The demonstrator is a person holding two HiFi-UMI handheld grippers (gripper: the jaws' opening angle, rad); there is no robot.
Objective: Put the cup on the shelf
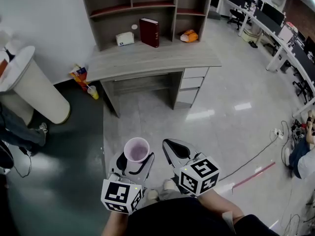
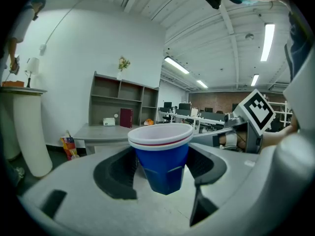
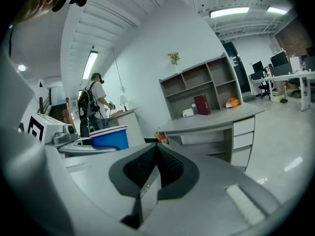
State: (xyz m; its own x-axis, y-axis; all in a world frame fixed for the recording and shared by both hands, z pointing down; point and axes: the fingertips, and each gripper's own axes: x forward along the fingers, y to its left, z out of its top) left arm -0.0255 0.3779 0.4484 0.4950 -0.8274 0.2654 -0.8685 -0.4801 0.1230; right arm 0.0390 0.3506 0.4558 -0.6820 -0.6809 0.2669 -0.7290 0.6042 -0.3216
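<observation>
A blue cup [image 2: 162,156] with a white rim and red stripe stands upright between the jaws of my left gripper [image 1: 136,162], which is shut on it. From above the cup [image 1: 136,150] shows a pale pink inside. It also appears at the left of the right gripper view as the cup [image 3: 109,137]. My right gripper [image 1: 175,154] hangs beside it, shut with its black pads [image 3: 156,168] together and nothing between them. The grey shelf unit [image 1: 147,6] stands on a desk [image 1: 152,58] some way ahead across the floor.
On the desk under the shelf are a dark red book [image 1: 149,32], a small white box [image 1: 124,38] and an orange item [image 1: 189,35]. A white cylindrical stand [image 1: 34,85] is at the left, a snack bag [image 1: 80,76] by the desk, office desks [image 1: 275,28] at the right. A person [image 3: 93,107] stands far off.
</observation>
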